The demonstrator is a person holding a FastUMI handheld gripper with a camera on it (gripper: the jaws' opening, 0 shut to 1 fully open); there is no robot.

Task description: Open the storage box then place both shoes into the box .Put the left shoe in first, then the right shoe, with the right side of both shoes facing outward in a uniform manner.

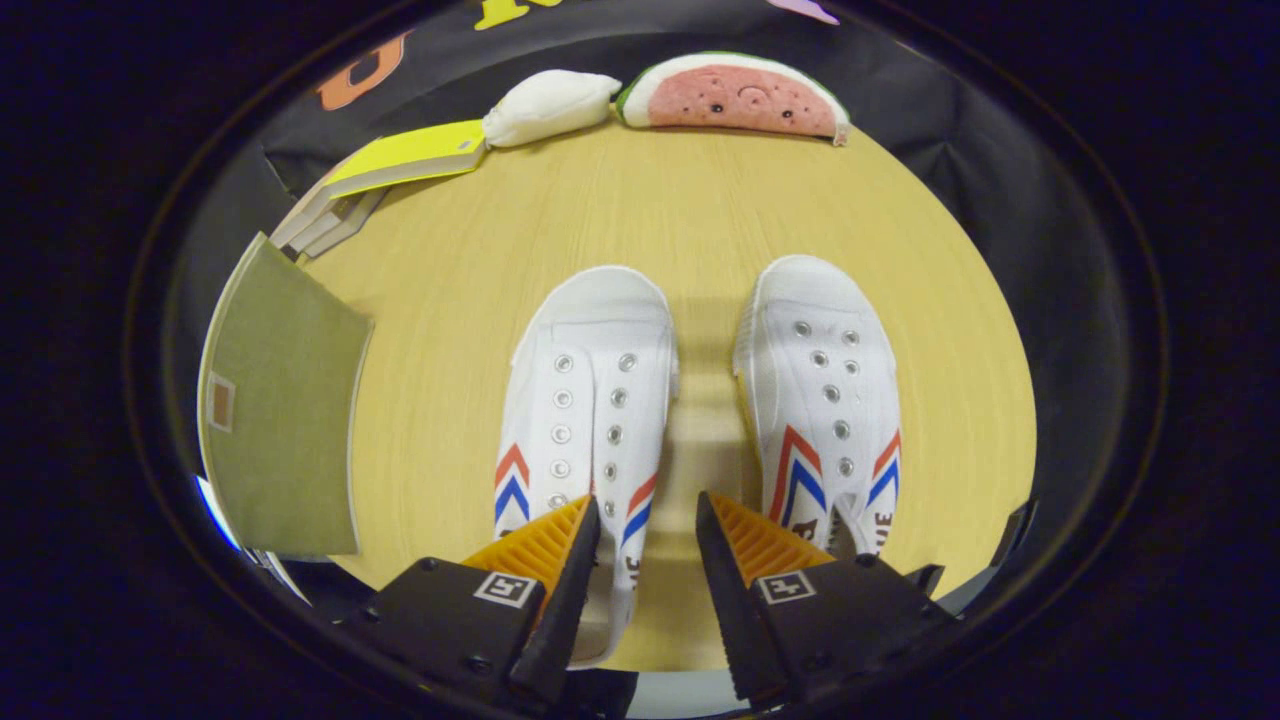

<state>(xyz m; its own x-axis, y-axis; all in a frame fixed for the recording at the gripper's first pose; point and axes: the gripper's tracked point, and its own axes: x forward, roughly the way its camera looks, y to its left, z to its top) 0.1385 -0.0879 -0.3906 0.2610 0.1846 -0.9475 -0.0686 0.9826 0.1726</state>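
Observation:
Two white canvas shoes with red and blue chevrons stand side by side on the wooden table (690, 210), toes pointing away from me. The left shoe (585, 390) lies just ahead of my left finger, the right shoe (825, 380) just ahead of my right finger. My gripper (648, 510) is open above their heel ends, and the gap between the fingers lines up with the strip of table between the shoes. Nothing is held. An olive-green flat lid or box face (285, 420) sits to the left of the shoes.
A stack of books with a yellow cover (400, 165) lies at the far left. A white soft toy (550, 105) and a watermelon-slice plush (735, 95) rest at the table's far edge against the black cloth wall.

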